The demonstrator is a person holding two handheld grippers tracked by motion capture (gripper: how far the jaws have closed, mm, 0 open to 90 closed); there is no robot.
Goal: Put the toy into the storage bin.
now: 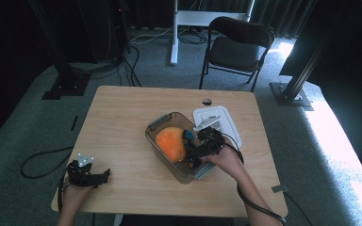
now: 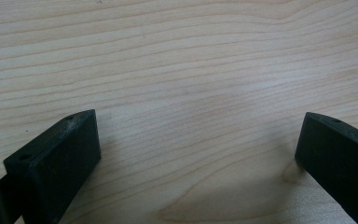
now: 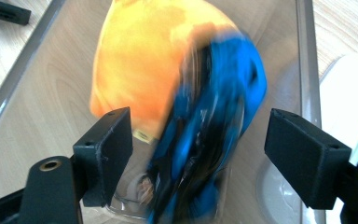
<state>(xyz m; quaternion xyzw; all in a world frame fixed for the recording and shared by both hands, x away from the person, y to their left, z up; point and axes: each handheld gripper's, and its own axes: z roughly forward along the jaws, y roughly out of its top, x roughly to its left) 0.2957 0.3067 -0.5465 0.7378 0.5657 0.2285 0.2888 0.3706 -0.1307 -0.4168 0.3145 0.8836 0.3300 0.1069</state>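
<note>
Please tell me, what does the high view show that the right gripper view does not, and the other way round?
The high view alone takes in the whole table, a folding chair behind it, and the left gripper resting near the table's front edge. The right gripper view alone shows its two black jaws standing apart, clear of the blurred blue toy. Both show the clear container, the orange toy inside it, and the white lid alongside.
</note>
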